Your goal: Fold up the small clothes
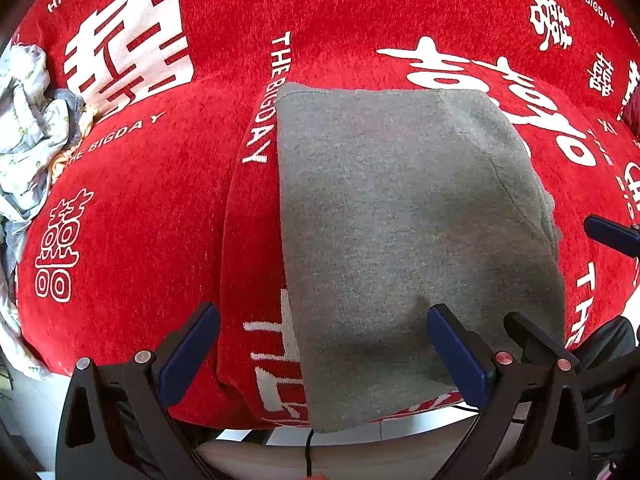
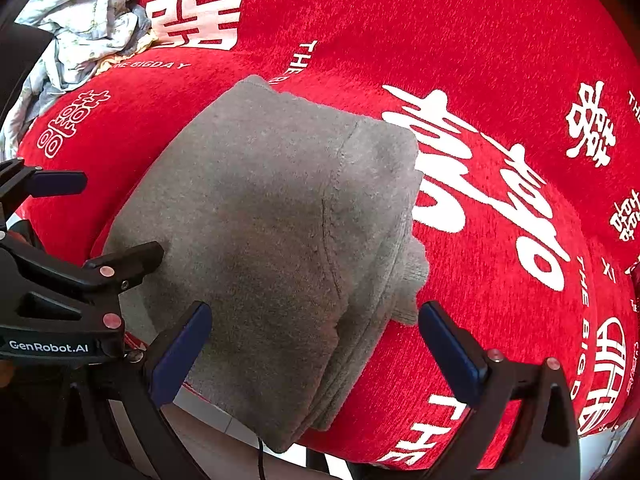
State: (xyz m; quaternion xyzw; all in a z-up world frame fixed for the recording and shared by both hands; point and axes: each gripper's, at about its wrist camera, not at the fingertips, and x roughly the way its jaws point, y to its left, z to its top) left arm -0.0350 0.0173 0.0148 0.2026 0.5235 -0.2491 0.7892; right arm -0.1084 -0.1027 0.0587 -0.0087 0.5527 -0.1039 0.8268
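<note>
A grey knit garment (image 1: 408, 232) lies folded into a rough rectangle on the red cloth, its near end hanging over the front edge. In the right wrist view the grey garment (image 2: 272, 240) shows stacked layers and a seam along its right side. My left gripper (image 1: 324, 344) hovers open over the garment's near left part, with nothing between its blue pads. The right gripper (image 2: 314, 340) is open too, straddling the garment's near right edge without clamping it. Its blue fingertip (image 1: 612, 234) shows at the right of the left wrist view, and the left gripper's black fingers (image 2: 128, 260) show at the left of the right wrist view.
The red cloth (image 1: 140, 220) with white lettering covers the whole work surface. A heap of crumpled pale printed clothes (image 1: 28, 128) lies at the far left, also seen as the pale clothes heap (image 2: 84, 20). A black cable (image 1: 309, 452) and pale floor show below the front edge.
</note>
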